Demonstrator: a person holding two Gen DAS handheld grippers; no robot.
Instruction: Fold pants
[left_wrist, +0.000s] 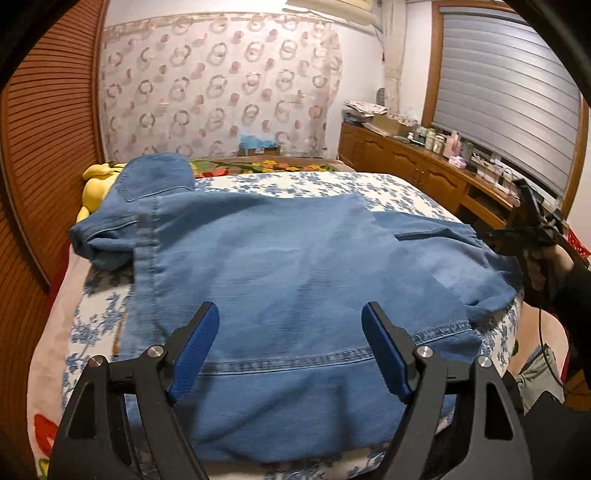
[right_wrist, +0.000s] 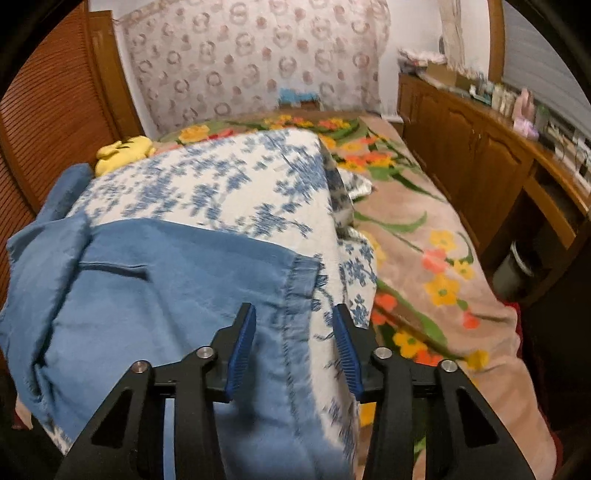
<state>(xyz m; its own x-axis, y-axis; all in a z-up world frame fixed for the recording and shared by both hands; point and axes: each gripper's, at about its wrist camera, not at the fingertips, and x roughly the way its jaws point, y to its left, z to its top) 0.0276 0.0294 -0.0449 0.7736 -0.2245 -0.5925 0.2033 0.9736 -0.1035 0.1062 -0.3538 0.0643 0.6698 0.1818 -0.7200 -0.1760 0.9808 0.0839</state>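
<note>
Blue denim pants (left_wrist: 295, 258) lie spread across a white blanket with blue flowers (left_wrist: 332, 184) on the bed. One part is bunched up at the far left by a back pocket (left_wrist: 155, 177). My left gripper (left_wrist: 291, 310) hovers open over the near stitched hem, with nothing between its blue pads. In the right wrist view the pants (right_wrist: 166, 288) cover the left half of the blanket (right_wrist: 221, 184). My right gripper (right_wrist: 293, 308) stands open above the pants' stitched edge (right_wrist: 295, 280), its pads clear of the cloth. A person's hand (left_wrist: 539, 269) holds that gripper at the pants' right end.
A yellow plush toy (left_wrist: 94, 184) lies at the far left by a louvred wooden door (left_wrist: 48, 147). A wooden sideboard (right_wrist: 480, 158) with bottles runs along the right under a window blind (left_wrist: 506, 92). A flowered bedspread (right_wrist: 424, 258) covers the bed to the right of the blanket.
</note>
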